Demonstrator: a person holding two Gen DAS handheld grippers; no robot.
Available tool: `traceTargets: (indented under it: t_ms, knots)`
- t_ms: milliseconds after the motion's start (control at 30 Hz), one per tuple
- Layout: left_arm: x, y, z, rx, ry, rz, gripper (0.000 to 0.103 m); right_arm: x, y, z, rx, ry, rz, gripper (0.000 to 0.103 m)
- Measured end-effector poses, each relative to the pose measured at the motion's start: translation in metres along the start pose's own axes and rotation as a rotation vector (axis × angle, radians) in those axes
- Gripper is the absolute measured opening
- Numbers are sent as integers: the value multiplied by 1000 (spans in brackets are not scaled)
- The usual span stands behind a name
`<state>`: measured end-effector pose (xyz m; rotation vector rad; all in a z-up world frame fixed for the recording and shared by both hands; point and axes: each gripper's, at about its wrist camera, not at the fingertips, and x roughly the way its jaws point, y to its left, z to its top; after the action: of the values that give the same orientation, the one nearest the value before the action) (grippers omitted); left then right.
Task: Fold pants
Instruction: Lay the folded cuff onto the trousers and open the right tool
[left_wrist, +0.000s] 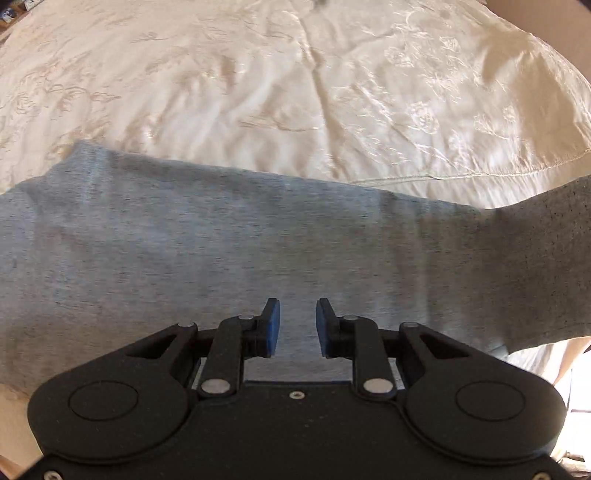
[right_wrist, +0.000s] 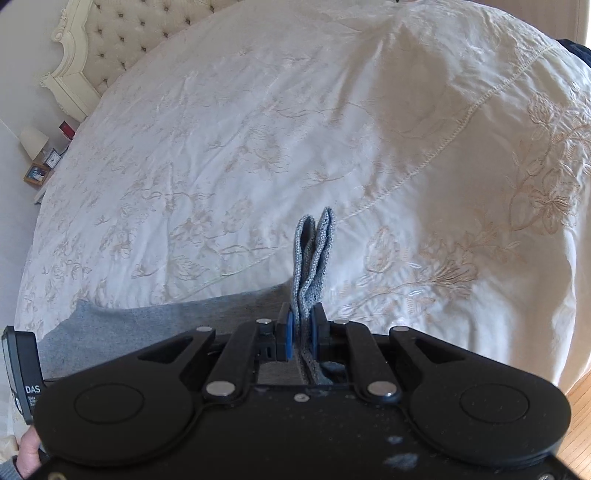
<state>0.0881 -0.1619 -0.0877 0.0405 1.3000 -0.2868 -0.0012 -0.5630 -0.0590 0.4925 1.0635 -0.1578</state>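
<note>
Grey knit pants (left_wrist: 221, 251) lie across the cream bedspread (left_wrist: 258, 92). My left gripper (left_wrist: 297, 314) hovers just above the flat grey cloth, jaws apart and empty. In the right wrist view, my right gripper (right_wrist: 302, 328) is shut on a doubled edge of the pants (right_wrist: 314, 251), which sticks up between the blue pads (right_wrist: 289, 338). The rest of the pants (right_wrist: 166, 325) trails down to the left under this gripper.
The embroidered cream bedspread (right_wrist: 295, 129) covers a large bed with a tufted headboard (right_wrist: 122, 40) at the far left. A nightstand with a lamp (right_wrist: 34, 142) and a clock stands beside it. Wooden floor (right_wrist: 580, 424) shows at the lower right.
</note>
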Motion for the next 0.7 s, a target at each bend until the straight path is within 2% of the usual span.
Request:
traceTargets:
  t_ms: [200, 367, 433, 500, 600, 667, 700]
  knots:
    - [-11, 86, -14, -18, -2, 33, 31, 5, 125, -23, -34, 18, 96, 11]
    - [-16, 142, -20, 3, 6, 82, 30, 56, 229, -65, -69, 77, 182, 11]
    - [-19, 156, -22, 11, 7, 96, 30, 86, 258, -85, -71, 98, 192, 11]
    - [-22, 168, -24, 13, 7, 100, 30, 115, 282, -102, -81, 116, 161, 11]
    - [-26, 177, -26, 15, 2, 95, 30, 150, 306, -123, -102, 128, 120, 19]
    - [-27, 179, -28, 21, 1, 87, 30, 163, 310, -131, -88, 137, 176, 28]
    - [-27, 178, -28, 24, 1, 81, 30, 164, 312, -134, -87, 141, 207, 28]
